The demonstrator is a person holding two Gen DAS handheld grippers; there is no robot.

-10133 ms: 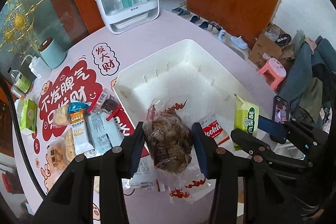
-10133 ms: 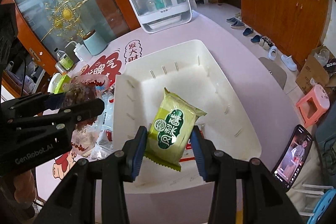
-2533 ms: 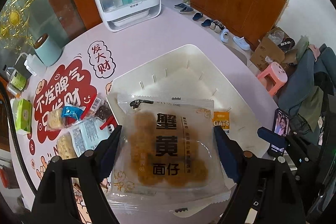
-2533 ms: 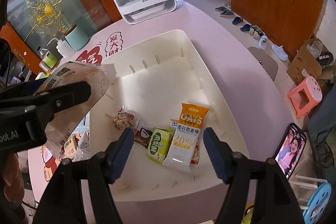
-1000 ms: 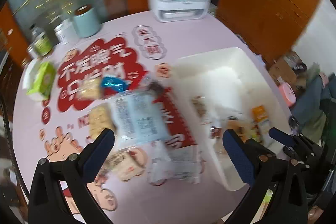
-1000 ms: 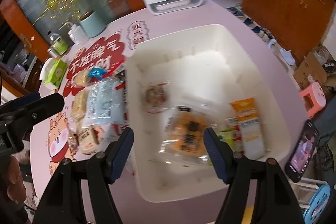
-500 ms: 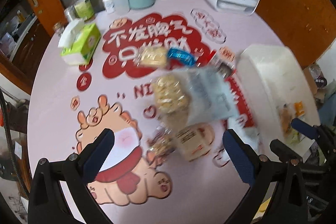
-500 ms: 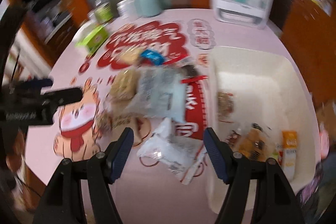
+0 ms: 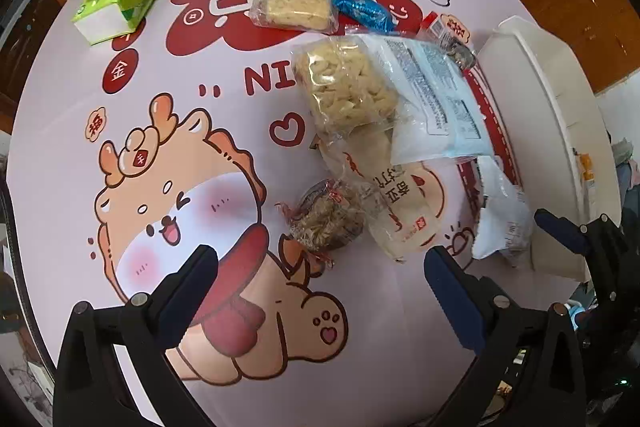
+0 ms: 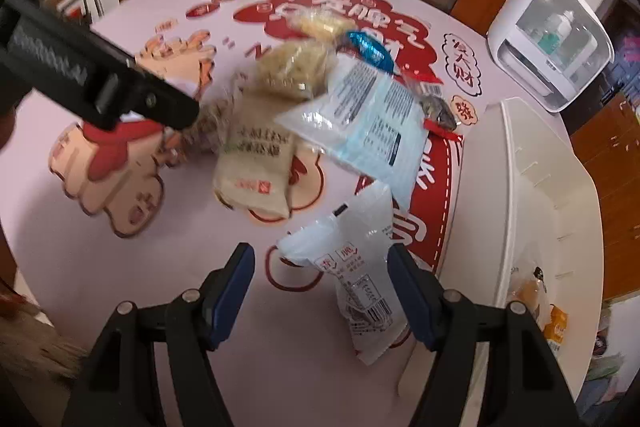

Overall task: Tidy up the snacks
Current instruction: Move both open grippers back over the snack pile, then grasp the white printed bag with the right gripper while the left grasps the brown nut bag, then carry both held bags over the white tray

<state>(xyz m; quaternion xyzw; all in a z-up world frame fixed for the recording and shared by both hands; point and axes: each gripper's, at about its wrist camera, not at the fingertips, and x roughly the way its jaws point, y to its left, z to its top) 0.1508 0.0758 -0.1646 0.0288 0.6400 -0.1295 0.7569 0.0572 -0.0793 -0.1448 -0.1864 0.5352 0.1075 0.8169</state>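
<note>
I hold my left gripper (image 9: 318, 267) wide open, empty, above a round clear-wrapped brown snack (image 9: 326, 217); my right gripper (image 10: 320, 269) gapes, empty, over a white plastic packet (image 10: 352, 267).

Glossy clear-plastic snack wrappers (image 9: 340, 87)

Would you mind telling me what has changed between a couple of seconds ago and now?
The left gripper has let go of the large crab-roe noodle packet, which now lies in the white bin. Both hands have swung from the bin to the snack pile; the left gripper hovers open by the round brown snack, the right gripper open around the white packet. The pile itself looks undisturbed.
</note>
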